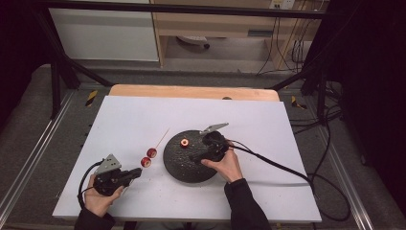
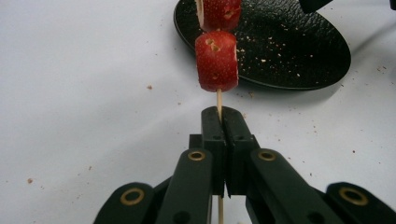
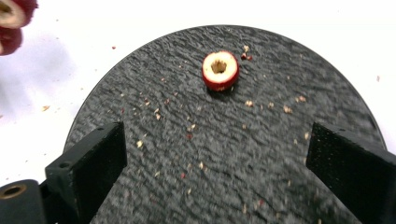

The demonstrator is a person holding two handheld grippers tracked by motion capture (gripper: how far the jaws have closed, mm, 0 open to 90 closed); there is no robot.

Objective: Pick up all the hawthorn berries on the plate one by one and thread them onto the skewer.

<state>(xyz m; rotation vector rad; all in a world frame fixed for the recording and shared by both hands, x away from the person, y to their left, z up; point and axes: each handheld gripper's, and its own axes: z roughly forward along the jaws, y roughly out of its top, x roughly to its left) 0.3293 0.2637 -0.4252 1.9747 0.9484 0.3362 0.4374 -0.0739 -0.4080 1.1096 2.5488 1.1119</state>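
Left tool [image 2: 219, 122] is clamped tight on the skewer [image 2: 218, 100], low over the white bench [image 1: 129, 120]; two red fruit slices [image 2: 216, 60] sit threaded on the stick just beyond its jaws, at the near-left edge of the black plate [image 2: 299, 51]. Right tool [image 3: 217, 154] hovers over that plate with jaws wide apart and nothing between them, and one cored slice [image 3: 220, 70] lies ahead of it on the pebbled surface amid scattered crumbs. Crumbs speckle the white sheet too. A wooden edge [image 1: 191, 91] shows behind the sheet, dark metal framing [image 1: 62, 72] stands around the bench, cables [image 1: 287, 43] hang at the back right, and pale cabinets [image 1: 105, 33] line the wall.
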